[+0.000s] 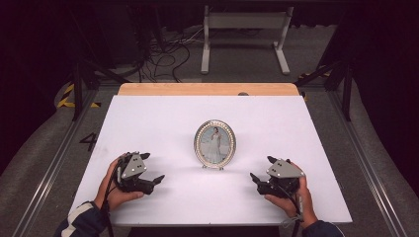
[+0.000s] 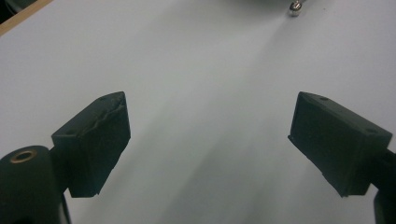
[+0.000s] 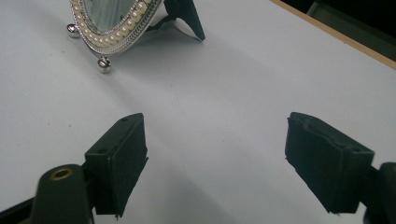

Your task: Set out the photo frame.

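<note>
An oval silver picture frame (image 1: 215,143) with a pearl-beaded rim stands upright at the middle of the white table top (image 1: 163,123), holding a portrait photo. My left gripper (image 1: 154,169) rests low on the table to the frame's left, jaws wide apart with nothing between them (image 2: 208,135). To the frame's right my right gripper (image 1: 262,169) sits open and empty as well (image 3: 215,154). In the right gripper view the picture frame's lower rim (image 3: 114,28), ball feet and black back stand (image 3: 187,16) show ahead. One ball foot (image 2: 294,8) shows in the left gripper view.
The white table top lies on a wooden board whose far edge (image 1: 207,89) shows beyond it. Metal rails run along both sides of the table. Cables (image 1: 165,54) and a white stand (image 1: 244,34) lie on the floor behind.
</note>
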{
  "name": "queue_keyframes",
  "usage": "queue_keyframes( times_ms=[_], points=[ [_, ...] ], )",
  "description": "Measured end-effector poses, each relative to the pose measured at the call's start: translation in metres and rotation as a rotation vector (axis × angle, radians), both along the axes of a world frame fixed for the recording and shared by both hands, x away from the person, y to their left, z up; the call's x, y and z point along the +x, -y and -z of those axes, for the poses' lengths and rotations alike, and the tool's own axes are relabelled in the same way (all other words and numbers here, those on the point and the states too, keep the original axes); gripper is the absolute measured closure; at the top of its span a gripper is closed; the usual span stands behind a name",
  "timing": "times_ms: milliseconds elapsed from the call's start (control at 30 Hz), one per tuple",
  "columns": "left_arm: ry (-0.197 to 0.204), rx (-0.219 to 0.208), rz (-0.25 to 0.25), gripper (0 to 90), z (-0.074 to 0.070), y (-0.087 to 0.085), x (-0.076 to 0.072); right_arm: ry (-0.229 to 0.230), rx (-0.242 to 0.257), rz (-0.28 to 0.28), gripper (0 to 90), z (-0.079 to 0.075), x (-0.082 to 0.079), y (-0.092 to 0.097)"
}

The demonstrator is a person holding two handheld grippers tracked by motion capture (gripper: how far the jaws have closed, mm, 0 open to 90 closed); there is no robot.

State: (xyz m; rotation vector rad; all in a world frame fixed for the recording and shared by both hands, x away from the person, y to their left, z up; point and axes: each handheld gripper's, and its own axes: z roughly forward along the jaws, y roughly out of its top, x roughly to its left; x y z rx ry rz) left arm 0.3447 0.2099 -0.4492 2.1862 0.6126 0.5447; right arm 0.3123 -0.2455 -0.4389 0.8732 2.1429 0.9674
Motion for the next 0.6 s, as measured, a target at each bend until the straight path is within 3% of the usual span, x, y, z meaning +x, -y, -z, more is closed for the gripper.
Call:
queue_keyframes(
  times_ms=[600],
  points=[
    [0.0, -0.034, -0.083, 11.9, 0.002, -0.044, -0.013, 0.0, 0.01, 0.036, 20.2, 0.004, -0.011, 0.02]
  ],
)
